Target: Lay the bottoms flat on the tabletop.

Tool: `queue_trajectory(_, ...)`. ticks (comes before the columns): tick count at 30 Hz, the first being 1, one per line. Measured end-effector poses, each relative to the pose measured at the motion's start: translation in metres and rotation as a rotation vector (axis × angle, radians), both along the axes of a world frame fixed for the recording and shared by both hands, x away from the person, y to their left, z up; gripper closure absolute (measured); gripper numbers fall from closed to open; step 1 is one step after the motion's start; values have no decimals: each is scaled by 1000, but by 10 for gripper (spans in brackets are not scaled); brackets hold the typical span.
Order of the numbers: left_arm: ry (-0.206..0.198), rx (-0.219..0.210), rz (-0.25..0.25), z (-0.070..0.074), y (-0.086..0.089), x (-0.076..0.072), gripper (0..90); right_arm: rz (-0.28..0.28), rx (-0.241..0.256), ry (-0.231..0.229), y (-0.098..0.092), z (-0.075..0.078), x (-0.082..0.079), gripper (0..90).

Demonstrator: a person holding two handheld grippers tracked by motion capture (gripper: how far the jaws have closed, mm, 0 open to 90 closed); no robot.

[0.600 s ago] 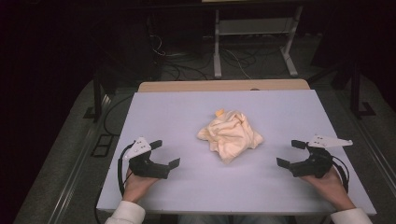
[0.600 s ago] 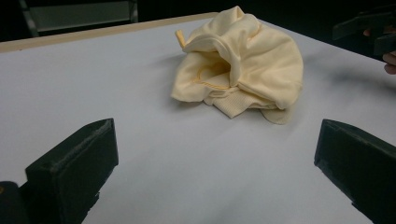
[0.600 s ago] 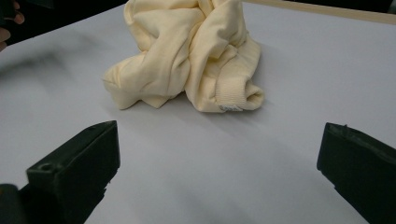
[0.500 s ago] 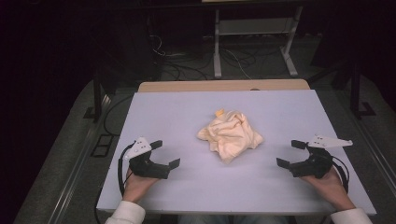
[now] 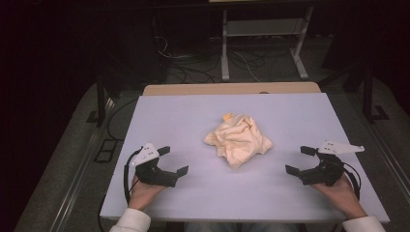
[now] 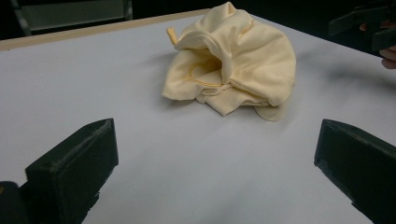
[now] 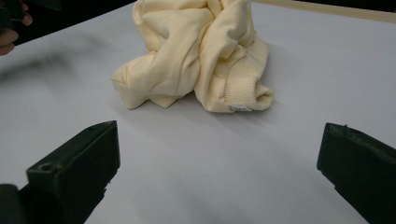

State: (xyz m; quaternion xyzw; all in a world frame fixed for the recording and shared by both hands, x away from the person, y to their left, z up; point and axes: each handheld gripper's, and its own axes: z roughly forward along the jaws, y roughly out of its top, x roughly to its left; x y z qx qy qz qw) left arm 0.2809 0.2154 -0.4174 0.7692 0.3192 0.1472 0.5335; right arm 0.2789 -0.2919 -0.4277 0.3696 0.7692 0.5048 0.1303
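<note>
At the lower left of the high view, the left gripper [image 5: 173,161] rests on the white table [image 5: 193,116], held from below by a hand [image 5: 142,191] in a white sleeve [image 5: 131,221]; its jaws stand wide apart with nothing between them, pointing toward the frame's middle. A black cable [image 5: 127,171] loops beside it. In the middle of the frame lies a crumpled pale yellow garment [image 5: 238,140], well apart from both grippers; the right gripper view shows a ribbed cuff [image 7: 240,93] on its near side. The left gripper view places the garment in the upper middle, beyond the spread jaws. At the lower right of the high view, the right gripper [image 5: 300,160] also sits on the table with its jaws spread and empty, a grey plate [image 5: 338,146] on top, aimed back toward the garment.
</note>
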Motion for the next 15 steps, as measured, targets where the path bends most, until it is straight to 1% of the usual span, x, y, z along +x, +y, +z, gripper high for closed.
queue_trajectory(4,2,7,-3,0,-1,-1,0,6,-1,13,1,0,0,0)
queue_trajectory(7,6,11,-6,-1,-4,-3,0,8,0,9,2,1,-1,0)
queue_trajectory(10,20,28,-15,-3,-7,-2,0,12,-5,9,4,1,-1,0)
queue_trajectory(11,31,27,-17,-4,-8,-2,0,10,-5,10,4,2,-1,0)
queue_trajectory(13,39,18,-12,-4,-7,0,0,7,-5,15,5,2,-1,0)
queue_trajectory(15,45,26,-6,-4,-7,1,0,3,-13,14,4,4,-2,0)
